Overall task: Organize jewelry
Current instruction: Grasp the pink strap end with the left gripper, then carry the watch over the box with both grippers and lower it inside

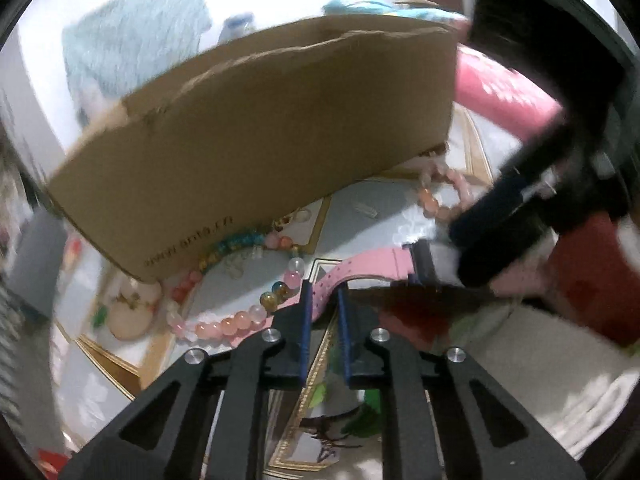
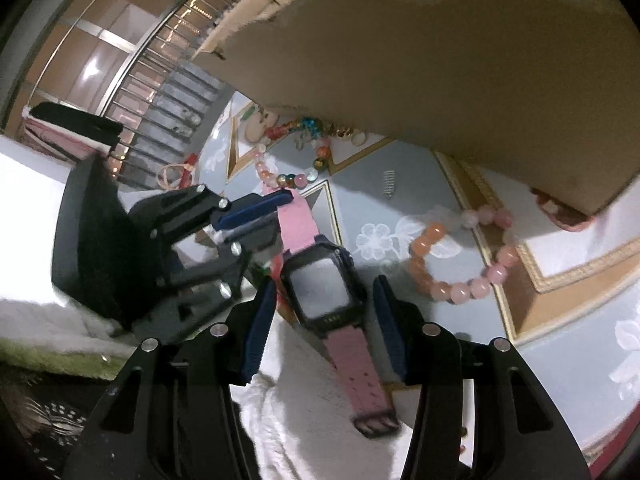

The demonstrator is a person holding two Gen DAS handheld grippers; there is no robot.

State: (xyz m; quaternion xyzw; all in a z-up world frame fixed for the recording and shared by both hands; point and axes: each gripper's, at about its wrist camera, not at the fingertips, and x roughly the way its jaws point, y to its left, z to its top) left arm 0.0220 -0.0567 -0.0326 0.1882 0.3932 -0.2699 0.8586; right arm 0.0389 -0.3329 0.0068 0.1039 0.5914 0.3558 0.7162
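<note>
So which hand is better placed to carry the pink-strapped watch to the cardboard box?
Left, probably. The left tongs are already shut on the pink-strapped watch, gripping its strap. The right tongs only straddle the watch face, with gaps on both sides. The brown cardboard box stands just beyond.

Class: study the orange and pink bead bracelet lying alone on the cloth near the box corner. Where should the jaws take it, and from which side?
Grip one arc of the bead bracelet from above, jaws straddling the strand. It lies flat as an open ring, and its near arc is farthest from the cardboard box.
</note>
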